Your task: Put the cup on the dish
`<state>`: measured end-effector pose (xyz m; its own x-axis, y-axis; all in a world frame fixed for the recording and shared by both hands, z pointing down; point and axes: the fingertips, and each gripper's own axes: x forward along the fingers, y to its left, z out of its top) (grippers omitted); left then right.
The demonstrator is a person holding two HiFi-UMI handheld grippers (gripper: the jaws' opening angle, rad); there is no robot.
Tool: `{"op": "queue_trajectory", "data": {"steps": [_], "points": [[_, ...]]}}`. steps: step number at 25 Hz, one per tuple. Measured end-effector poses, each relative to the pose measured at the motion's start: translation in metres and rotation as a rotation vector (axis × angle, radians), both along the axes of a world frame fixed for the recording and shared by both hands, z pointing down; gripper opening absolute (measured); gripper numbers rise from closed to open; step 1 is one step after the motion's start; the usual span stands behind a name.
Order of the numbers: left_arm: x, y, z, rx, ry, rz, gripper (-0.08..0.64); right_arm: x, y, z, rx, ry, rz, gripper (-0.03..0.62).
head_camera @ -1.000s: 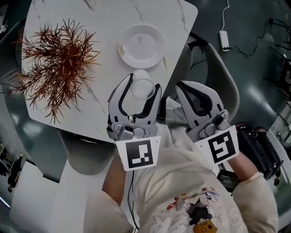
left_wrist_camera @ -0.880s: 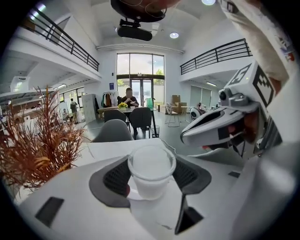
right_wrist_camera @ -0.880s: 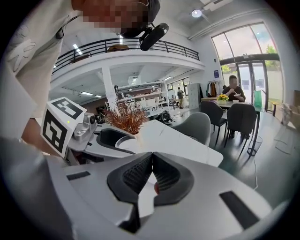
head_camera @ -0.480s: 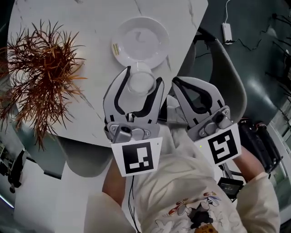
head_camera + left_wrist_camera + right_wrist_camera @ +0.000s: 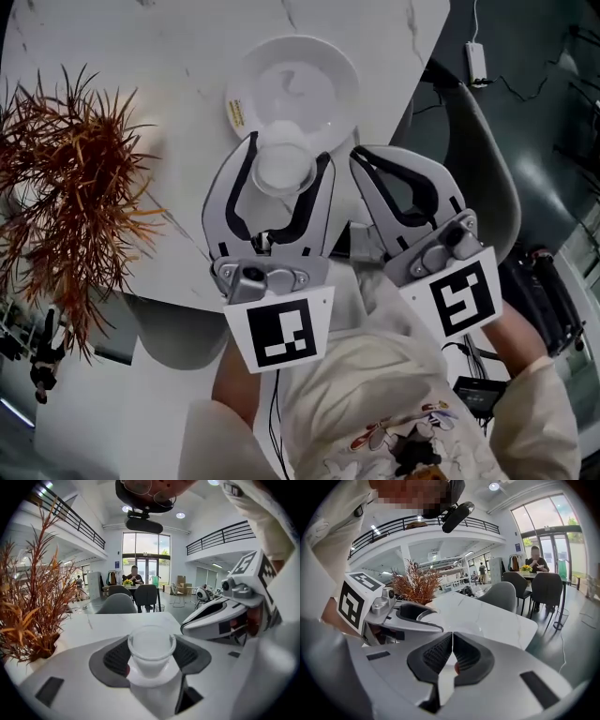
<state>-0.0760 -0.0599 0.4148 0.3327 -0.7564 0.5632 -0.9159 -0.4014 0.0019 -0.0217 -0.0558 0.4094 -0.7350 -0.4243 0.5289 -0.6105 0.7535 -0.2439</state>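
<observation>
My left gripper (image 5: 286,157) is shut on a clear plastic cup (image 5: 284,165), which stands upright between the dark pads (image 5: 116,657). In the left gripper view the cup (image 5: 151,648) fills the gap between the jaws. A white round dish (image 5: 298,86) lies on the marble table (image 5: 169,56) just beyond the cup, and the cup's far rim overlaps the dish's near edge. My right gripper (image 5: 360,156) hovers close beside the left one, off the table's corner, shut with nothing between its jaws (image 5: 452,641).
A spiky red-brown potted plant (image 5: 66,206) fills the table's left side. A small yellowish packet (image 5: 234,113) lies at the dish's left edge. A grey chair (image 5: 492,178) stands to the right, and a power strip (image 5: 476,61) lies on the floor.
The left gripper has carried the cup forward towards the dish; the cup now overlaps the dish's near edge. The right gripper has followed alongside, still shut.
</observation>
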Motion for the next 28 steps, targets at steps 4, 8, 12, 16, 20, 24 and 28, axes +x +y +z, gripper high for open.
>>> {"op": "queue_trajectory", "data": {"steps": [4, 8, 12, 16, 20, 24, 28], "points": [[0.0, -0.003, 0.007, -0.007, 0.011, -0.009, 0.278, 0.0, -0.005, 0.008, -0.007, -0.002, 0.01, 0.006], [0.004, -0.007, 0.011, -0.011, 0.018, -0.006, 0.278, 0.0, -0.009, 0.013, -0.015, -0.006, 0.025, 0.006], [0.004, -0.012, 0.015, -0.013, 0.017, -0.002, 0.278, -0.001, -0.012, 0.017, -0.019, -0.008, 0.026, 0.006], [0.006, -0.018, 0.018, -0.015, 0.019, 0.006, 0.278, 0.002, -0.015, 0.021, -0.026, -0.003, 0.032, 0.006], [0.01, -0.024, 0.019, -0.018, 0.018, 0.019, 0.278, 0.004, -0.019, 0.021, -0.028, -0.009, 0.042, 0.006], [0.013, -0.029, 0.019, -0.008, 0.023, 0.013, 0.278, 0.008, -0.022, 0.024, -0.035, -0.007, 0.046, 0.006], [0.012, -0.031, 0.021, 0.004, 0.024, 0.009, 0.278, 0.012, -0.025, 0.026, -0.036, -0.007, 0.062, 0.006]]}}
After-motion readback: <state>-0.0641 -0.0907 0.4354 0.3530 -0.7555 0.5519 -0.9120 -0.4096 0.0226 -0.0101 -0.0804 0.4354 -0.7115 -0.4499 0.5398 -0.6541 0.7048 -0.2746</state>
